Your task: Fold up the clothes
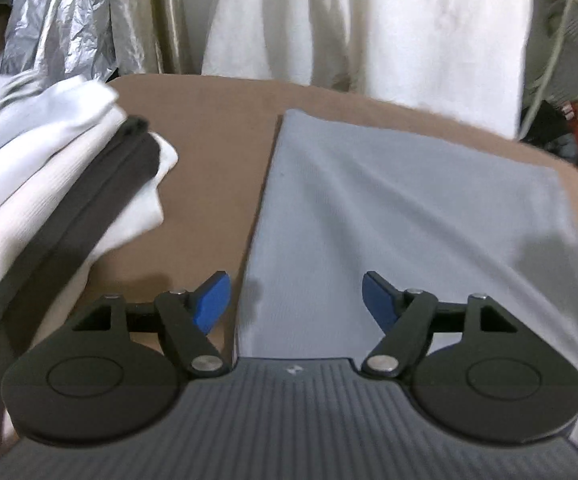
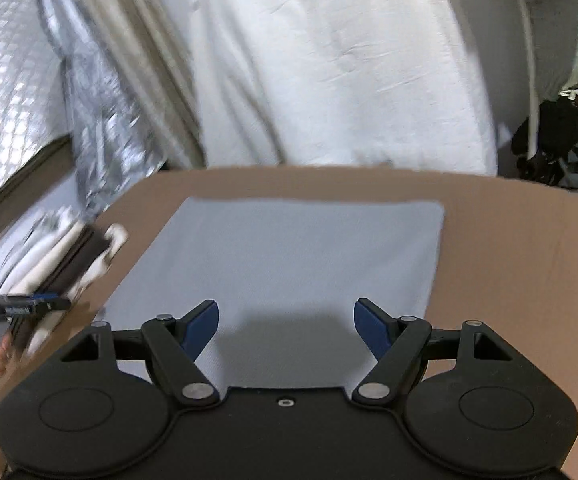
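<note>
So the left tool [image 1: 296,300] is seen with its blue fingertips [image 1: 212,300] spread well apart, nothing pinched between them, and it's hovering over the near left edge of a light grey folded garment [image 1: 389,216] that's laid flat on the brown counter [image 1: 209,168]. That left edge of the cloth runs almost straight ahead from the tool's left finger, so most of the fabric is spread ahead and to the right of it. Off to the left of that tool, a stack of folded clothes [image 1: 49,184] is piled up, white and pale layers with a dark one sandwiched in. The right tool [image 2: 286,330] is held wide apart too, empty, right above the near edge of the same grey garment [image 2: 289,256], which looks like a neat rectangle stretching ahead of it on the counter [image 2: 509,260]. A shadow is cast on the cloth just in front of the fingers. The left tool [image 2: 17,306] can be spotted far off to the left in the right wrist view, next to the stack [image 2: 69,256]. Past the counter's far edge, a big white cloth [image 2: 329,60] is hanging, with crinkly silver sheeting [image 2: 105,120] beside it.
</note>
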Motion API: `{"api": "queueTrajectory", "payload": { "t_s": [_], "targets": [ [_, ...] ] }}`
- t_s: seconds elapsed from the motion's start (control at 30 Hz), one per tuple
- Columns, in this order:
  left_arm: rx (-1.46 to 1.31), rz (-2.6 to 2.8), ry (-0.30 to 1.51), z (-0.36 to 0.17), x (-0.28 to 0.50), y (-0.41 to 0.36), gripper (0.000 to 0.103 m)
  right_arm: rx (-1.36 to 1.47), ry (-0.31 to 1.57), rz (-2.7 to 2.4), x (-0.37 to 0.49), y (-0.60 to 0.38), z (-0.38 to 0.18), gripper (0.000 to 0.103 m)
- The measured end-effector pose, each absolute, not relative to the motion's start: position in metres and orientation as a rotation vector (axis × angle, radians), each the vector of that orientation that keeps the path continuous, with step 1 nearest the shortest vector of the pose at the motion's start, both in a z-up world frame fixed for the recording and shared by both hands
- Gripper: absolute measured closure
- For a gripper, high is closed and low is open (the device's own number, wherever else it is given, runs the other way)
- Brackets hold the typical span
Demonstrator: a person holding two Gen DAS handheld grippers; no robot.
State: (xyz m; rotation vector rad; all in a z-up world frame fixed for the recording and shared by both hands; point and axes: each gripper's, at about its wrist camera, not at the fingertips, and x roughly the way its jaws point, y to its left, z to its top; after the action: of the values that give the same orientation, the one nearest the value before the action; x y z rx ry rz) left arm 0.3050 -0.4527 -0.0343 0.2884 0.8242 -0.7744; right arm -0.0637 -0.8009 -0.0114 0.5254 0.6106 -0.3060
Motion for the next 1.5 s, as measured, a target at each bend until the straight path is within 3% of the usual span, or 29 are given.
{"api": "queueTrajectory", "payload": {
  "t_s": [0.43,0.6,0.63,0.67,0.7,0.73,0.77,0.8,1.07,1.37,1.5],
  "targets": [
    [0.161,-0.675,0.921,-0.089,0.425,-0.563,0.030,0.762,0.599,-0.506,0.008,-0.929,-0.114,0.024],
    [0.089,-0.599,1.025,-0.108,0.446,-0.591,0.007,0.800,0.597,-0.555,0.037,-0.953,-0.136,0.022],
    [0.095,-0.599,1.010,-0.108,0.444,-0.597,0.008,0.823,0.586,-0.562,0.041,-0.956,-0.138,0.022],
    [0.127,-0.600,0.998,-0.108,0.442,-0.605,0.011,0.827,0.572,-0.567,0.044,-0.956,-0.139,0.028],
    [0.221,-0.604,0.987,-0.111,0.435,-0.615,0.026,0.820,0.558,-0.569,0.046,-0.955,-0.139,0.039],
    [0.323,-0.602,0.961,-0.111,0.425,-0.625,0.042,0.815,0.555,-0.564,0.049,-0.953,-0.140,0.072],
    [0.403,-0.609,0.935,-0.110,0.415,-0.633,0.057,0.824,0.554,-0.548,0.050,-0.951,-0.142,0.091],
    [0.431,-0.625,0.917,-0.105,0.404,-0.637,0.097,0.832,0.537,-0.532,0.049,-0.945,-0.142,0.091],
    [0.430,-0.665,0.677,-0.033,0.334,-0.590,0.098,0.789,0.413,-0.381,0.004,-0.867,-0.088,0.094],
    [0.355,-0.635,0.563,0.035,0.243,-0.448,0.098,0.678,0.433,-0.105,-0.072,-0.741,0.018,0.094],
    [0.028,-0.653,0.616,0.039,0.211,-0.341,0.096,0.636,0.475,-0.017,-0.124,-0.690,0.040,0.094]
  ]
}}
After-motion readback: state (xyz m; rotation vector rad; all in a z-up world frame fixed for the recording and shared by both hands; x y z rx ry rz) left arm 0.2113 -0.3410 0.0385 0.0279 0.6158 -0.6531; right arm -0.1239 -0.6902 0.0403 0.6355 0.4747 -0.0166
